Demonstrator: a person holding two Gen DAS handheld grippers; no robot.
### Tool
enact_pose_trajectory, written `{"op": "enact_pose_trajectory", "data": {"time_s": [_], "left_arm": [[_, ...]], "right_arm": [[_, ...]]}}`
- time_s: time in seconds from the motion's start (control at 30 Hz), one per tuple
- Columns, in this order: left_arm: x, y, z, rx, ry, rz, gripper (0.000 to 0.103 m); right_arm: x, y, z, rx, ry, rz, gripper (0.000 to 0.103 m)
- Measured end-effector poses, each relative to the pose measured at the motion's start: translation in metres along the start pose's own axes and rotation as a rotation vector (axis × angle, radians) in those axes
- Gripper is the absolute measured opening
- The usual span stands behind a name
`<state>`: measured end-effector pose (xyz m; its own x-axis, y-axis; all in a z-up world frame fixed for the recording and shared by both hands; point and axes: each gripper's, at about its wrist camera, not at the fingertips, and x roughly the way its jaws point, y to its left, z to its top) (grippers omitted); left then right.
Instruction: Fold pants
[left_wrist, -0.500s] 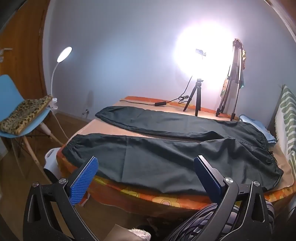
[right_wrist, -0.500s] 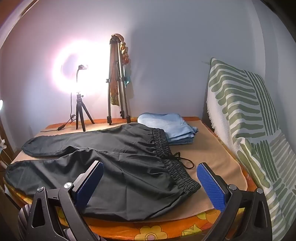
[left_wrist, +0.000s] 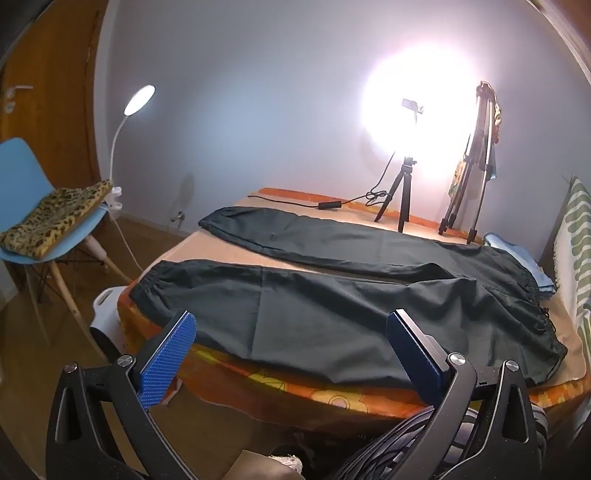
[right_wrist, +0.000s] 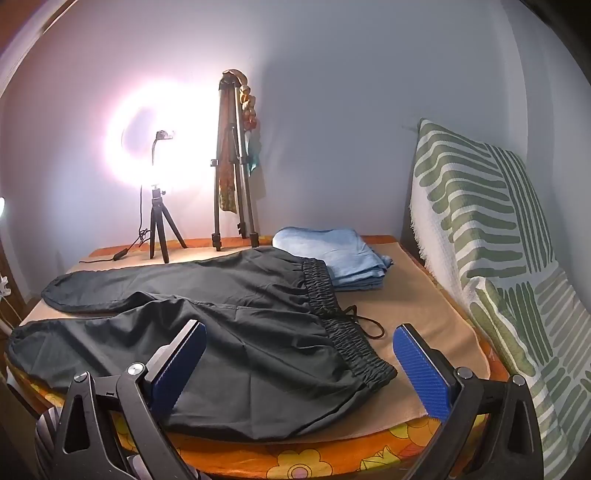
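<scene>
From the left wrist view, the pair of black thin-fabric pants (left_wrist: 332, 306) lies flat and unfolded across a bed topped with a tan sheet (left_wrist: 221, 251) over an orange flowered cover. The two legs run toward the left, spread apart in a narrow V, each ending in a gathered cuff; the near leg reaches the bed's near edge. The elastic waistband sits at the right, bunched and partly foreshortened. The left gripper (left_wrist: 291, 350) hangs short of the bed with its blue-padded jaws spread wide, nothing between them, not touching the cloth. Glare from a round ring light on a small black tripod (left_wrist: 402, 195) washes out the wall behind it. The bottom of the picture is dark and hard to read.

From the right wrist view, the same pants (right_wrist: 221, 332) show their ruffled waistband and a loose black drawstring lying on the tan sheet. The near hip falls partly behind the left finger of the right gripper (right_wrist: 295, 358), whose jaws also stand wide apart and empty, above the near edge. A folded stack of light blue fabric (right_wrist: 332, 258) lies just beyond the waistband. The far cuffs are dim and indistinct.
</scene>
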<state>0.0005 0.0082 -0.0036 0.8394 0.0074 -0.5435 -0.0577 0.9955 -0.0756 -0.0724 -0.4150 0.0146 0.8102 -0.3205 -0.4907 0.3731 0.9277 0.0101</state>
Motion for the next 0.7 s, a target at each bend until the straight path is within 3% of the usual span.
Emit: {"op": "enact_pose_trajectory", "data": {"time_s": [0.7], "left_arm": [[0.0009,0.0031,-0.0024,0.001,0.009,-0.002,0.103]], "right_arm": [[-0.0031,-0.0052,-0.0009,0.006,0.008,-0.004,0.102]]}}
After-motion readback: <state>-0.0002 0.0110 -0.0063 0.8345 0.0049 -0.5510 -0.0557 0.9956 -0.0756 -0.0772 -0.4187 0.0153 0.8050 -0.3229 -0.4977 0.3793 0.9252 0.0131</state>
